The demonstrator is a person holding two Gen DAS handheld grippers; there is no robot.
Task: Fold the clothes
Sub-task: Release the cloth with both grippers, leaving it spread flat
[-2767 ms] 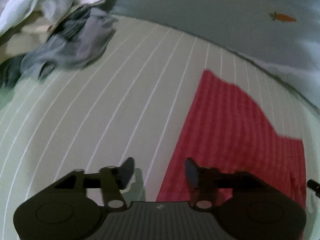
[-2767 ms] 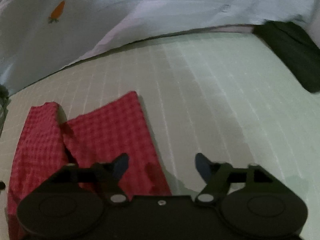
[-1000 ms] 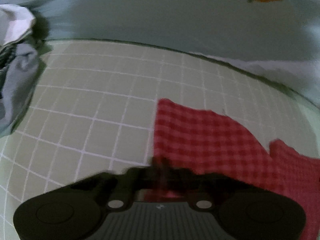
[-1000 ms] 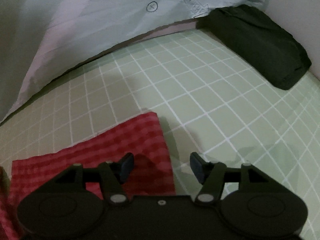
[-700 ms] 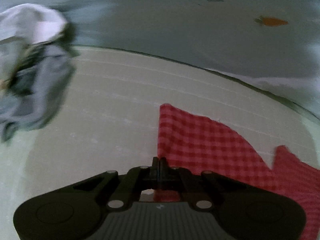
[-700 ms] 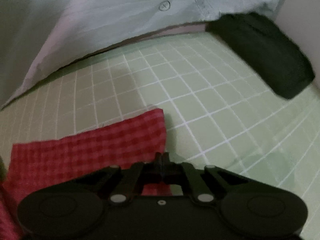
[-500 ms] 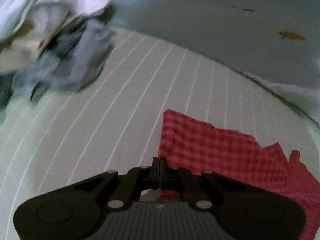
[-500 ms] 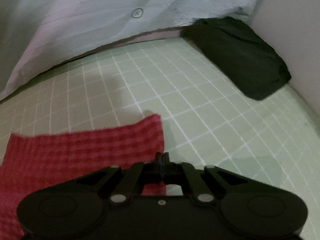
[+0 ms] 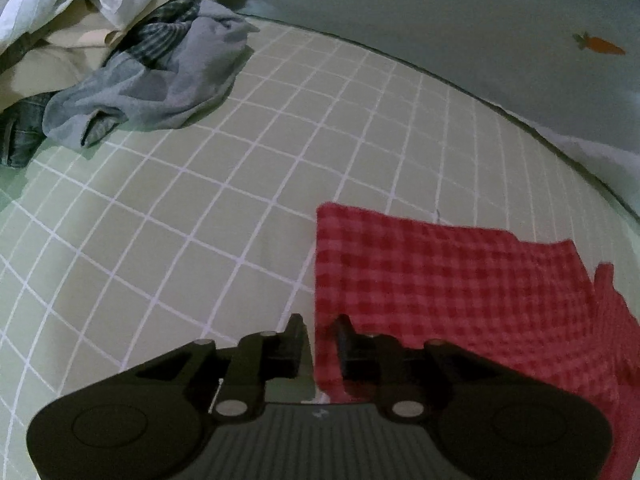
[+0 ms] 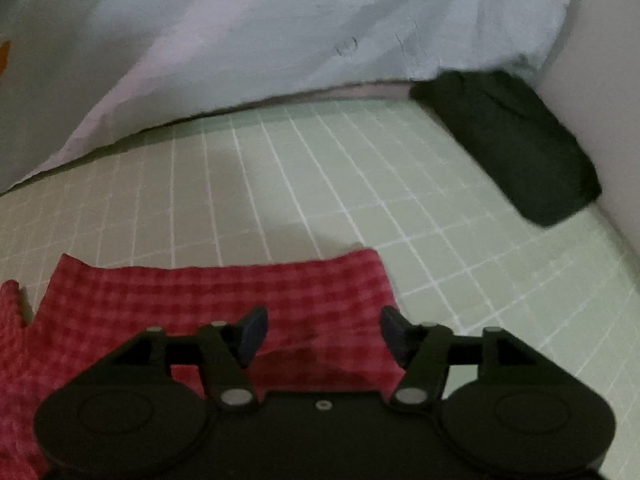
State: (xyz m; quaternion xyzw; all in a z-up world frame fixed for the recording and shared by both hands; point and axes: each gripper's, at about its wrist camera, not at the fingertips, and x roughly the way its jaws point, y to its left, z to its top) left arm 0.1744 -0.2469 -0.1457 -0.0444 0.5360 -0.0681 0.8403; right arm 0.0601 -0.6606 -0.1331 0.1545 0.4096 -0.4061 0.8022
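A red-and-pink checked cloth garment [image 9: 440,280] lies flat on the pale green bedsheet with a white grid [image 9: 200,220], and everything else is placed from it. Far to its upper left, only the left wrist view shows a heap of crumpled clothes [image 9: 120,52], grey, cream and white, cut off by the frame edge. At the garment's near left edge the left gripper [image 9: 319,330] stands released, its jaws a small way apart astride that edge, seemingly not pinching it. Beyond the garment a light blue sheet with a small orange carrot print [image 9: 598,44] rises like a backdrop. The garment's right part runs out of this view; the right wrist view picks it up [image 10: 208,300]. There the right gripper [image 10: 324,334] is spread wide over the garment's near right corner, whose nearest portion is hidden behind the gripper body. Up to the garment's right, seen only here, lies a dark folded cloth bundle [image 10: 516,140]; blur hides its detail.
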